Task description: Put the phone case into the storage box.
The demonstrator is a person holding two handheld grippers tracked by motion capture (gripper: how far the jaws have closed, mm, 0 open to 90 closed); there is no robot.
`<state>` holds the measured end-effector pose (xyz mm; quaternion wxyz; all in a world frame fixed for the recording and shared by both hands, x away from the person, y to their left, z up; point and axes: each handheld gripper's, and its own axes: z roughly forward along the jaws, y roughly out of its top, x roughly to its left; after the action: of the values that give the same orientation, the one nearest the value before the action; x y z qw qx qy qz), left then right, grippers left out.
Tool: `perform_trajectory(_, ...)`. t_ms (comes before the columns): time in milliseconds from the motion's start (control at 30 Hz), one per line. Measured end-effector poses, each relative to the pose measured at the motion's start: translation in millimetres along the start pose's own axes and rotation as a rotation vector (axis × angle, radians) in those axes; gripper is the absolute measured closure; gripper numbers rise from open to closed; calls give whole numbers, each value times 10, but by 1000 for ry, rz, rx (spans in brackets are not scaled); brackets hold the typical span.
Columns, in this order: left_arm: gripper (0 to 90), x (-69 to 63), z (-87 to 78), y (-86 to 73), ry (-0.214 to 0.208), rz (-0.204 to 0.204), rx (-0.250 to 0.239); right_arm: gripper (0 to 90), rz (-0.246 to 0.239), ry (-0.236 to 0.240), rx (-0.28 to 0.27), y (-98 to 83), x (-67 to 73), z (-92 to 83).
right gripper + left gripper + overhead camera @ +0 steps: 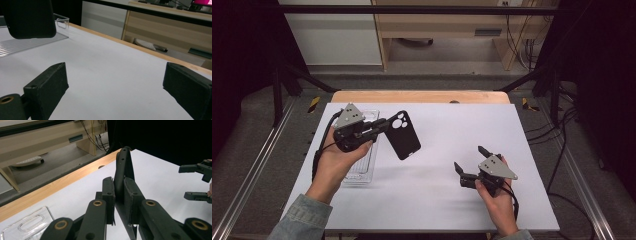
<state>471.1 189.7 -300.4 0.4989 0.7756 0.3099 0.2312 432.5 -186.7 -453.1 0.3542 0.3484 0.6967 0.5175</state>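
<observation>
Your left gripper [381, 125] has its jaws clamped on the edge of the black phone case [403, 135], and in the high view the case hangs out past them to the right, lifted clear of the white table top [452, 130], with its camera cut-outs at the far end. In the left gripper view the two pads [109, 195] press on either side of the case's thin wall [121, 170], which rises up between them. Just behind and under your left hand [337, 162] lies the clear plastic tray [362, 167], flat on the table near its left edge; whether anything rests in it is hard to tell, as your hand covers much of it. Your right gripper [470, 161] sits low over the table at the near right, well apart from the case, and its jaws stand wide with nothing between them: the right gripper view shows bare white surface between the two black pads [47, 82], with the case's lower corner [30, 20] hanging at the upper left.
</observation>
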Motion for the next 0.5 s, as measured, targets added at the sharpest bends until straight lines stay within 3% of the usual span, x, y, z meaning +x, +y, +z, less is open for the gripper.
perform_trajectory(500,801,174,-178,128,25,36,8,38,0,-21,-28,-46,-55,-201)
